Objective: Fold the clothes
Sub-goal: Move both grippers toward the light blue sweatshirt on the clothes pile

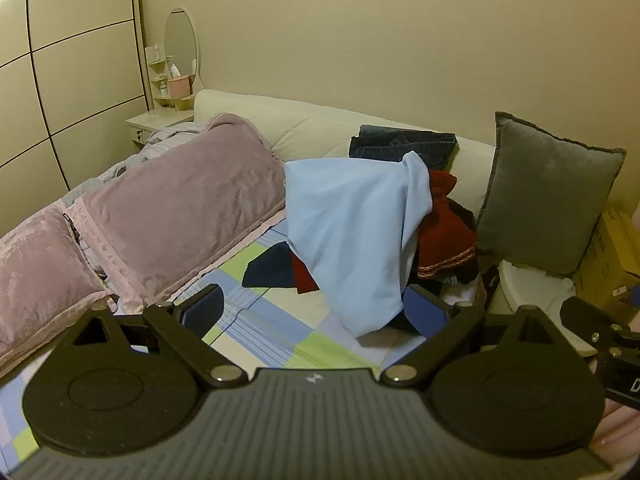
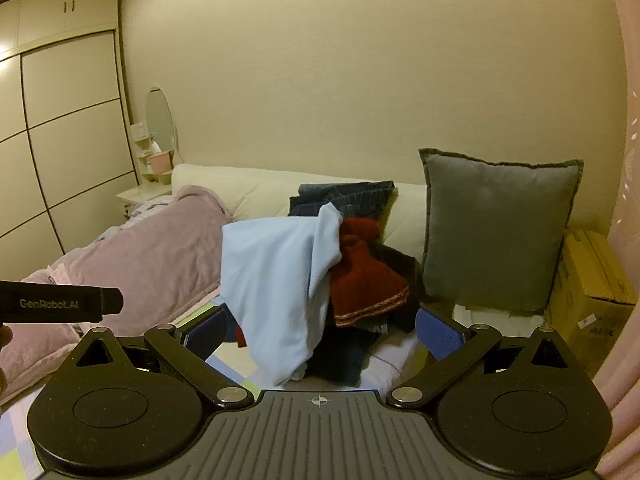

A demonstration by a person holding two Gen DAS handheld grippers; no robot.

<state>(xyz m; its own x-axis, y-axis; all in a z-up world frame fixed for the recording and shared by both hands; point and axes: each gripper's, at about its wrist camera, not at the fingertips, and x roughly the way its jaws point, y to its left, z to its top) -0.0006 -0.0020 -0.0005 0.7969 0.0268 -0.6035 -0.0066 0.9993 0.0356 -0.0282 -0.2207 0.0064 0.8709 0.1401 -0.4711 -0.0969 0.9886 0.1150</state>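
Note:
A heap of clothes lies on the bed against the headboard. A light blue garment (image 1: pixel 352 232) (image 2: pixel 276 280) drapes over the top and front of the heap. A red knit piece (image 1: pixel 444 232) (image 2: pixel 364 276) sits to its right, and folded dark jeans (image 1: pixel 404 146) (image 2: pixel 344 196) lie behind. Dark navy and red cloth (image 1: pixel 276 270) pokes out at the heap's left foot. My left gripper (image 1: pixel 316 308) is open, short of the heap with nothing between its blue pads. My right gripper (image 2: pixel 322 330) is also open and empty, just in front of the heap.
A checked bedsheet (image 1: pixel 260 320) covers the bed in front of the heap. Pink pillows (image 1: pixel 180 208) (image 2: pixel 148 264) lie to the left, a grey cushion (image 1: pixel 548 192) (image 2: pixel 496 228) stands to the right. A yellow cardboard box (image 2: pixel 592 284) sits at far right. A wardrobe and nightstand stand at far left.

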